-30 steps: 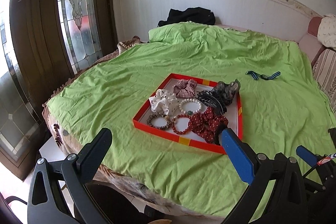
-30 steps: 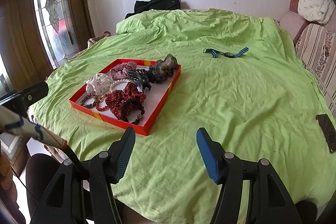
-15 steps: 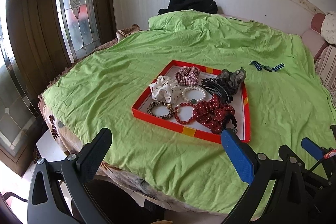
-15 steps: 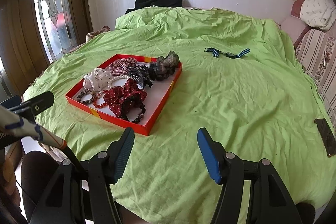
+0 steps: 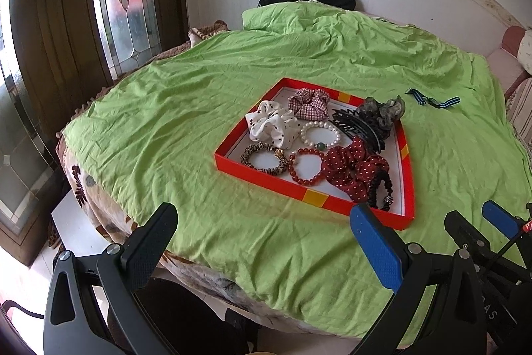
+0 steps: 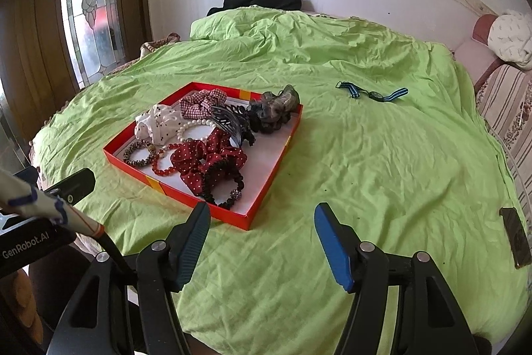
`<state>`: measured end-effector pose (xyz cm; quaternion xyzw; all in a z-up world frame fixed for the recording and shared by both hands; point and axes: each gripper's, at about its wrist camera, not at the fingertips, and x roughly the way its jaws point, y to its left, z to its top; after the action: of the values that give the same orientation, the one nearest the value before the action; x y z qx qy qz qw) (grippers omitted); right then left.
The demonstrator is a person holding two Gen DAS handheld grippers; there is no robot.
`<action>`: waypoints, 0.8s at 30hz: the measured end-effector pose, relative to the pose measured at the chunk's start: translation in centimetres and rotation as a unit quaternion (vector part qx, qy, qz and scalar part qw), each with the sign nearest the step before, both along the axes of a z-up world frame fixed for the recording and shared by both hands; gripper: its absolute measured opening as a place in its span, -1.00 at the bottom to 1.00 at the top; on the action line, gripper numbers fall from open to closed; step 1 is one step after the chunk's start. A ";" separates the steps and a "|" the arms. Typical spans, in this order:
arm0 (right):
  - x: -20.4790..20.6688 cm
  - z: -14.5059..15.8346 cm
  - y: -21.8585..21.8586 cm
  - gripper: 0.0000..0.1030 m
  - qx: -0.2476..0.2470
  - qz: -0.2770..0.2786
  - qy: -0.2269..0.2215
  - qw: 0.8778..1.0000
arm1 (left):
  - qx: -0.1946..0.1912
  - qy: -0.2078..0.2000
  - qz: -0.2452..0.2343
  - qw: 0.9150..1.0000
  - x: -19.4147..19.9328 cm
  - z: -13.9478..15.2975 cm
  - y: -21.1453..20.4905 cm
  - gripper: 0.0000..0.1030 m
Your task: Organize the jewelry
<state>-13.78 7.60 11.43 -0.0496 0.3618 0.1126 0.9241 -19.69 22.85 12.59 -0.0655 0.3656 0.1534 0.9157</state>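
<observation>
The red tray (image 5: 262, 170) lies at twelve o'clock from the left gripper (image 5: 262, 233) and eleven o'clock from the right gripper (image 6: 262, 242); both jaws gape empty.

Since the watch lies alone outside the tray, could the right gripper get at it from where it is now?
Probably yes: the right gripper is open and empty, and only bare green sheet lies between it and the striped-strap watch. The red tray sits off to the side.
</observation>
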 end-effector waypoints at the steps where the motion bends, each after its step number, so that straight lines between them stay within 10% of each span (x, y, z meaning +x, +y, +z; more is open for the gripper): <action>1: 0.0 -0.1 0.1 0.34 -0.001 0.000 0.002 1.000 | -0.002 0.002 0.000 1.000 0.1 -0.2 0.1 1.00; 24: 0.5 -1.2 0.4 0.36 -0.002 -0.002 0.012 1.000 | -0.018 0.023 0.002 1.000 1.0 -1.5 0.6 1.00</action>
<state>-13.29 8.04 10.25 -0.0495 0.3732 0.1104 0.9198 -18.67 23.44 11.07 -0.0791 0.3893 0.1502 0.9053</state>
